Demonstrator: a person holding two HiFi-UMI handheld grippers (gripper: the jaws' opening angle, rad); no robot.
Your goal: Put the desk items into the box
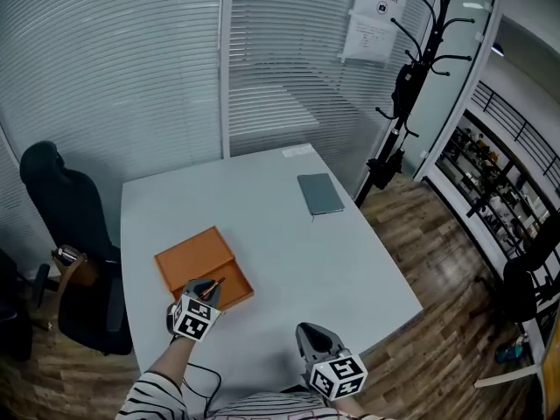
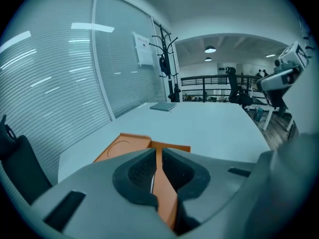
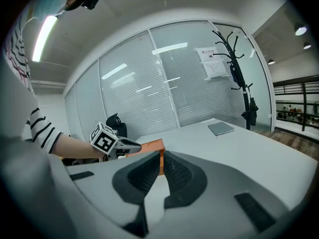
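A black office chair [image 1: 61, 208] stands on the wood floor [image 1: 437, 243] at the far left, close against the tabletop's [image 1: 289, 261] left edge. Just right of it, on the near left part of the tabletop, lies the orange box [image 1: 194, 256], its flat panel stamped with a ring.

The left gripper [image 1: 213, 287] hangs over the box's near right corner on a striped sleeve [image 1: 166, 396]. Its jaws are drawn to a narrow slit on a thin stick, seemingly a pen [image 1: 218, 282]. In its own view only a pale sliver shows against one pad.

The right gripper [image 1: 306, 329] sits low by the tabletop's near edge, well apart from the box. Its jaws are closed nearly tip to tip, with nothing between them.

Further right and toward the far side, a grey notebook [image 1: 320, 193] lies flat and alone. Bare pale tabletop lies between it and both grippers.

Glass walls with slatted blinds [image 1: 114, 77] close off the back, and a paper notice [image 1: 374, 16] is stuck on the glass. A black coat rack [image 1: 411, 68] stands off the tabletop's far right corner. Dark shelving [image 1: 490, 182] runs along the right side.
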